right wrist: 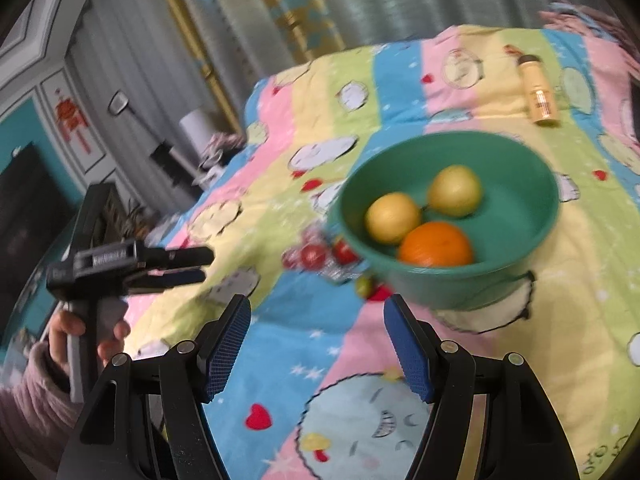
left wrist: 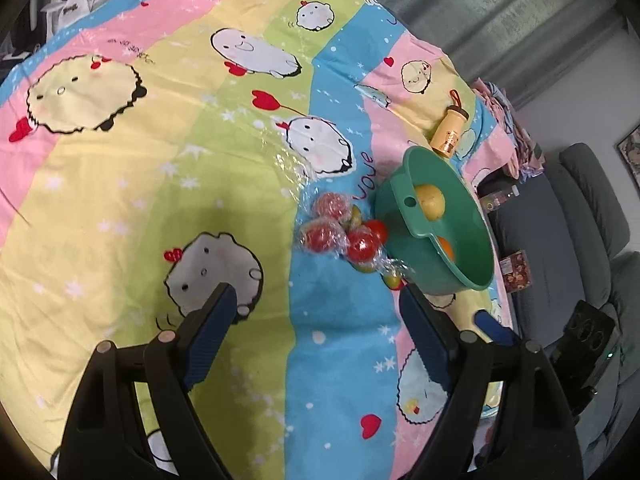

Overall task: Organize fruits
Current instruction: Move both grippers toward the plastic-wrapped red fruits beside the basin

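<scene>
Two handheld grippers hover over a bed spread with a striped cartoon-print quilt (left wrist: 224, 168). Nearest the lens, the left gripper (left wrist: 316, 300) stands with its blue ribbed pads wide apart and nothing between them, above flat pastel fabric with open room to its left. The right gripper (right wrist: 318, 312) likewise gapes empty, its jaws somewhat narrower; in its view the left tool appears at the left, gripped by a hand (right wrist: 80, 332) in a pink fleecy sleeve (right wrist: 36, 396). Just beyond the fingertips lies a crinkled clear plastic bag of small red and green fruit (left wrist: 344, 232), a loose heap with no clear long axis, touching the near wall of a round green plastic bowl (right wrist: 516, 184). The bowl sits upright, close to the bed's right edge, holding two smooth yellow fruits (right wrist: 454, 190) and an orange (right wrist: 436, 244) pressed together. Farther back a tan cylindrical bottle (right wrist: 540, 96) lies on its side, cap pointing away from the bowl. Grey curtains (right wrist: 400, 0) hang behind.
</scene>
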Available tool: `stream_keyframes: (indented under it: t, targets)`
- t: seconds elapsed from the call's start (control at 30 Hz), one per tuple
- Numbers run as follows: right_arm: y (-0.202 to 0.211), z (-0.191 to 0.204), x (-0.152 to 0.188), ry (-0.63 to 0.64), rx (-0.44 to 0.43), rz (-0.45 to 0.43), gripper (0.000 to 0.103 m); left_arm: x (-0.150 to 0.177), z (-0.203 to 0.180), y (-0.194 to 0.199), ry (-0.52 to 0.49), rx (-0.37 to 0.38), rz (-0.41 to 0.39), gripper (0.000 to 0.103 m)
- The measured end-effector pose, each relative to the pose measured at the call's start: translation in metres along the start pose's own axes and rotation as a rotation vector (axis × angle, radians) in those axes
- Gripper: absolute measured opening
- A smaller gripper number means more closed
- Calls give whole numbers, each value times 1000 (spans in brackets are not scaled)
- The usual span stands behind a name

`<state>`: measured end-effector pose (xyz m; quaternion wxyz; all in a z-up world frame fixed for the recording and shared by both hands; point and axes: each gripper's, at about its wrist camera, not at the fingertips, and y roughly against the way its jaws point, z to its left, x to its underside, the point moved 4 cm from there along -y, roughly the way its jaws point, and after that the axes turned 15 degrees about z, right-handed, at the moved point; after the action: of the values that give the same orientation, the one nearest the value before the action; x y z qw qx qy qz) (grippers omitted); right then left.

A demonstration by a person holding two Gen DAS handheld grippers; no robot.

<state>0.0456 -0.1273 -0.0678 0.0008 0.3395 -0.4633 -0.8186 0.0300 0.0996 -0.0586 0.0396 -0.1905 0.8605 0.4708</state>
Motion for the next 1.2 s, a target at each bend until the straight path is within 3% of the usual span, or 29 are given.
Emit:
stream_keyframes:
  t: [0.37,0.57,0.8,1.1,1.2]
  targets:
    - [-46,22,-17,45,50,56,70,3,9,-5,-13,14,12,83]
    - [-74,36,-33,98,107,69,57,2,25,-1,3,31,3,83]
    - [-99,35,-51,84,240,61,45,2,36,1,14,62,1,83]
    - [-116,21,-59,6,280,90,37,1,48,-3,26,92,12,83]
    - [-114,18,-58,-9,254,80,34,1,48,-4,26,92,15,83]
